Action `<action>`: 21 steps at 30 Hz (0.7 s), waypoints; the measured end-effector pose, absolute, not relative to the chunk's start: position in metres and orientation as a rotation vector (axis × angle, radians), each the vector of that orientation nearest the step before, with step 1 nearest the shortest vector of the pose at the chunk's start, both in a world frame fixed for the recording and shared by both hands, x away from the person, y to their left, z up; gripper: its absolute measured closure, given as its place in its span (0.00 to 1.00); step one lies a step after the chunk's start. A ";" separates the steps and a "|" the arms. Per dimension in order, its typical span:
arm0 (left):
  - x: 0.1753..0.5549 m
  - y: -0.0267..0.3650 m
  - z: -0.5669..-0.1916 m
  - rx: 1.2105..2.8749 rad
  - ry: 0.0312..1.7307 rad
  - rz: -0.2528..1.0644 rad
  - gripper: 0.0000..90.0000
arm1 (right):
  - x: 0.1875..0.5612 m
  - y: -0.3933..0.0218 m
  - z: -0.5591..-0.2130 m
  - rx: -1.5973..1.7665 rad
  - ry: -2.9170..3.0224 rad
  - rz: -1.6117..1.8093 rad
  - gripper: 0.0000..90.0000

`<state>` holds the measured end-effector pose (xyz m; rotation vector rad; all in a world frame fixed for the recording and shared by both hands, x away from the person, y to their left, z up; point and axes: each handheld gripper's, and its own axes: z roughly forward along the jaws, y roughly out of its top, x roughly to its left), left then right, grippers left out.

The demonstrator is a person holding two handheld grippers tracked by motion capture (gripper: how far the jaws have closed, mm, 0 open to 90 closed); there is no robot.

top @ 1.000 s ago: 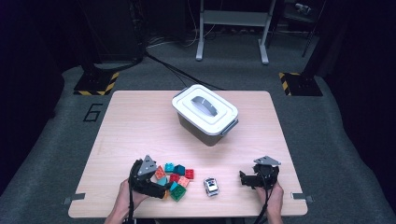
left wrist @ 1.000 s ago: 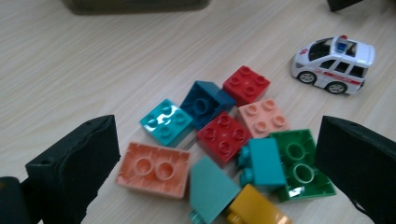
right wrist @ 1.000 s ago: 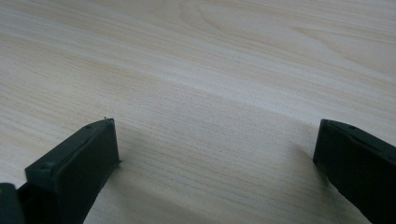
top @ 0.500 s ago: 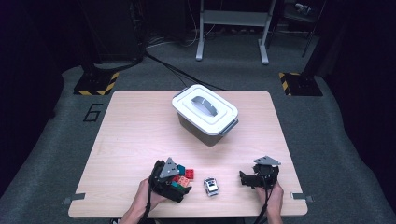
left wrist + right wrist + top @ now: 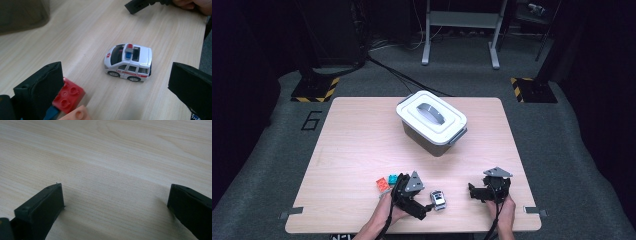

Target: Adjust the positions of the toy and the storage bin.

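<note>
A small white toy car (image 5: pixel 128 62) with a red stripe and a roof light stands on the wooden table (image 5: pixel 362 145); in the high view the car (image 5: pixel 438 199) is near the front edge. My left gripper (image 5: pixel 115 85) is open, and the car sits just ahead of its jaws without touching them. In the high view the left gripper (image 5: pixel 422 202) hangs over a pile of coloured bricks. A red brick (image 5: pixel 70 95) and a peach brick (image 5: pixel 77 115) lie by its left jaw. My right gripper (image 5: pixel 115 205) is open over bare wood, right of the car (image 5: pixel 474 192).
A closed white-lidded box (image 5: pixel 432 122) with a grey handle stands at the middle back of the table. An orange brick (image 5: pixel 383 183) and a teal brick (image 5: pixel 393 178) lie left of my left gripper. The right gripper's jaw tip (image 5: pixel 140 3) lies beyond the car.
My left gripper has moved right across the brick pile, covering most of the bricks, and now faces the toy car. The right gripper and car have stayed put.
</note>
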<state>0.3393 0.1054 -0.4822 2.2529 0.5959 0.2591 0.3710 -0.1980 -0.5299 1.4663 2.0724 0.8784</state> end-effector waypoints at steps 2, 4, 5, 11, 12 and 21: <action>0.340 0.101 -0.485 2.266 0.593 0.250 0.00 | 0.371 -0.198 -0.530 1.467 2.072 0.877 0.00; 0.340 0.095 -0.490 2.272 0.588 0.245 0.00 | 0.371 -0.198 -0.530 1.461 2.072 0.878 0.00; 0.340 0.091 -0.492 2.278 0.587 0.253 0.00 | 0.371 -0.198 -0.530 1.461 2.072 0.878 0.00; 0.339 0.074 -0.502 2.334 0.563 0.253 0.00 | 0.370 -0.198 -0.530 1.452 2.075 0.874 0.01; 0.339 0.070 -0.505 2.345 0.568 0.258 0.00 | 0.370 -0.198 -0.530 1.450 2.076 0.875 0.01; 0.341 0.055 -0.507 2.402 0.571 0.284 0.09 | 0.370 -0.198 -0.530 1.447 2.078 0.875 0.01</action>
